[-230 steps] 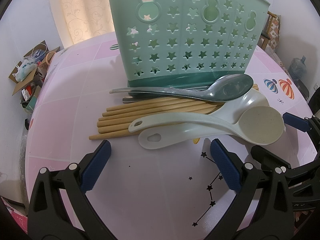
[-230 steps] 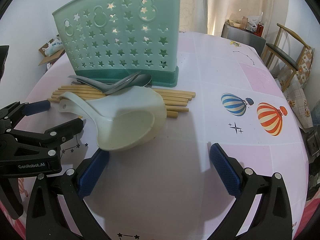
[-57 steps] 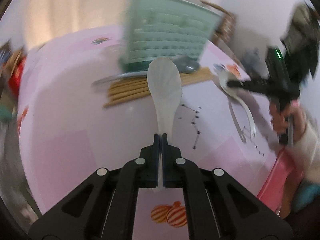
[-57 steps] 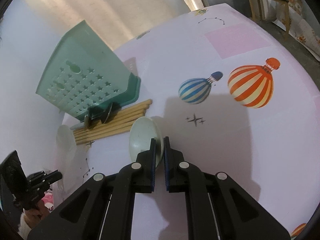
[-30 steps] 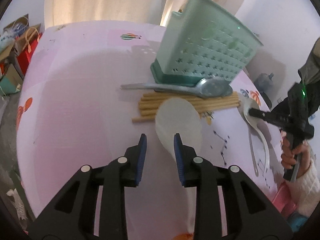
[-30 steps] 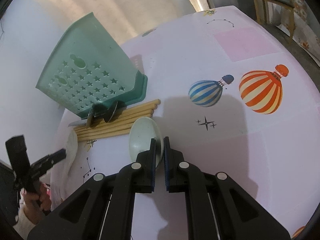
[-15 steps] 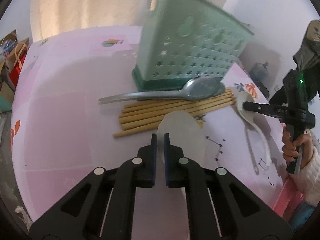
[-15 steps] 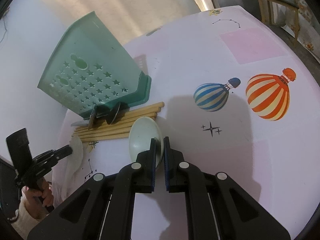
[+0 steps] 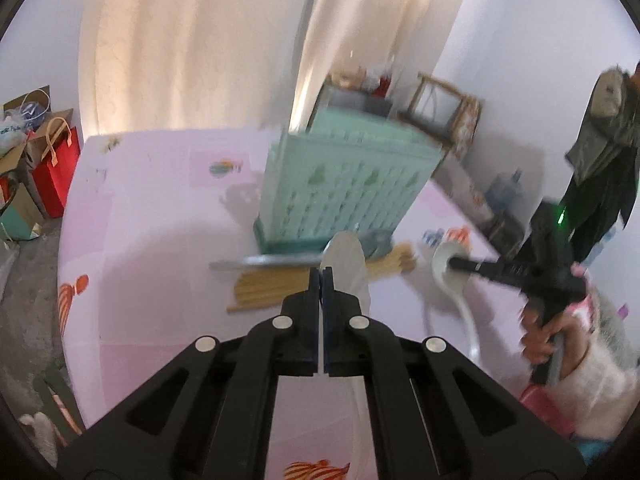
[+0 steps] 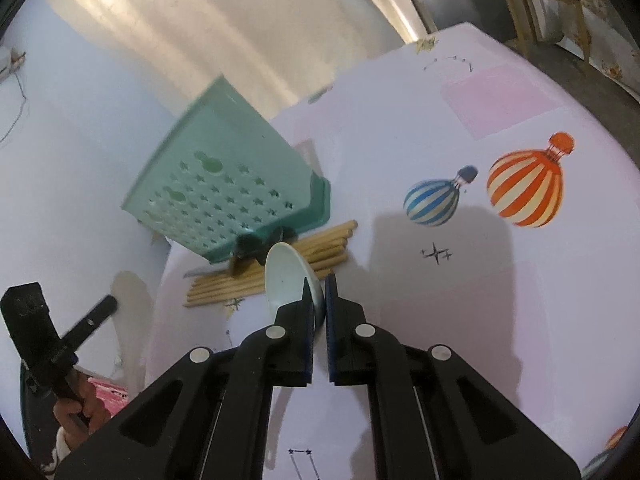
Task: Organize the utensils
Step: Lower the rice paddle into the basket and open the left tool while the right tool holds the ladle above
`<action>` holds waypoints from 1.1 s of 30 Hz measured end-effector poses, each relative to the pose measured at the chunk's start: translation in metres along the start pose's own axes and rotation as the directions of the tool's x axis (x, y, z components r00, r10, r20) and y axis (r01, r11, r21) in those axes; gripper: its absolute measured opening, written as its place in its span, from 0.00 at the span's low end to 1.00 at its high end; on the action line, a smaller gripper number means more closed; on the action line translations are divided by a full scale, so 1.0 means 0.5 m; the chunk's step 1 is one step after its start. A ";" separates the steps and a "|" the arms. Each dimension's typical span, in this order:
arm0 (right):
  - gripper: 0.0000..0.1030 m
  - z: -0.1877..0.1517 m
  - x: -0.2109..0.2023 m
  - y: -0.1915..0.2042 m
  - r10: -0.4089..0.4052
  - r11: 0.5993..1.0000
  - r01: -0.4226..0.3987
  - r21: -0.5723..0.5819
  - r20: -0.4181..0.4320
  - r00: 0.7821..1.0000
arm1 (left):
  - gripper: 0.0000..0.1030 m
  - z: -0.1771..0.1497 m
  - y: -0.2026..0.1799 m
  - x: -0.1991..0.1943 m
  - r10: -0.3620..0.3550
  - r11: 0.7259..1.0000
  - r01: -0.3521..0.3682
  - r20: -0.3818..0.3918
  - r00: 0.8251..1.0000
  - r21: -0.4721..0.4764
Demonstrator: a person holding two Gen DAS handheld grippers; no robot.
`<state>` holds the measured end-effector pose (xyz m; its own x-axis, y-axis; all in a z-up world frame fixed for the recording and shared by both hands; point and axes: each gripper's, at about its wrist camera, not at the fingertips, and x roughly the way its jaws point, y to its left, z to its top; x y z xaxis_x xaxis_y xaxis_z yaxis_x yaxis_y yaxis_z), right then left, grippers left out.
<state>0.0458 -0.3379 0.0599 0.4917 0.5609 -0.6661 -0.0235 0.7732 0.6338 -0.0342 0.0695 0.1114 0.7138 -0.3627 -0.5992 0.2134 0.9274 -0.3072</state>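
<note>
My left gripper (image 9: pixel 322 274) is shut on the rim of a flat white rice spoon (image 9: pixel 347 263) and holds it above the pink table. In the right wrist view my right gripper (image 10: pixel 319 286) is shut on the bowl of a pale ladle (image 10: pixel 287 276), also off the table. A mint-green utensil holder (image 9: pixel 340 192) with star holes stands behind both. At its foot lie several wooden chopsticks (image 9: pixel 276 284) and a metal spoon (image 9: pixel 276 259). The right gripper (image 9: pixel 456 263) with its ladle (image 9: pixel 442 258) is at the right of the left wrist view.
The table (image 10: pixel 460 320) has a pink cloth with balloon prints (image 10: pixel 524 190). Boxes and a red bag (image 9: pixel 56 172) stand on the floor at the left. A wooden chair (image 9: pixel 444 112) and a cabinet lie beyond the holder. A hand (image 9: pixel 548 338) grips the right tool.
The left gripper closed on the white rice spoon's rim and rose with it. The right gripper kept its hold on the ladle and lifted slightly.
</note>
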 end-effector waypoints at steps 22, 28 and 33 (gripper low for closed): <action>0.05 0.089 -0.177 -0.011 0.011 1.000 -0.013 0.010 0.214 0.977 | 0.00 0.359 -0.183 0.175 0.132 0.988 -0.154 0.405 0.905 0.022; 0.05 0.115 -0.169 -0.027 0.010 0.999 -0.021 0.049 0.218 0.976 | 0.00 0.337 -0.199 0.223 0.097 0.985 -0.140 0.347 0.933 0.102; 0.05 0.166 -0.148 -0.002 0.027 0.999 -0.034 0.027 0.225 0.974 | 0.00 0.280 -0.196 0.209 0.071 0.977 -0.134 0.338 0.938 0.166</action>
<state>0.0814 -0.4047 0.1412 0.6738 0.5005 -0.5436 -0.0165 0.7456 0.6661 0.1127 -0.0463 0.1824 0.9105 -0.2437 -0.3340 0.2240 0.9697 -0.0970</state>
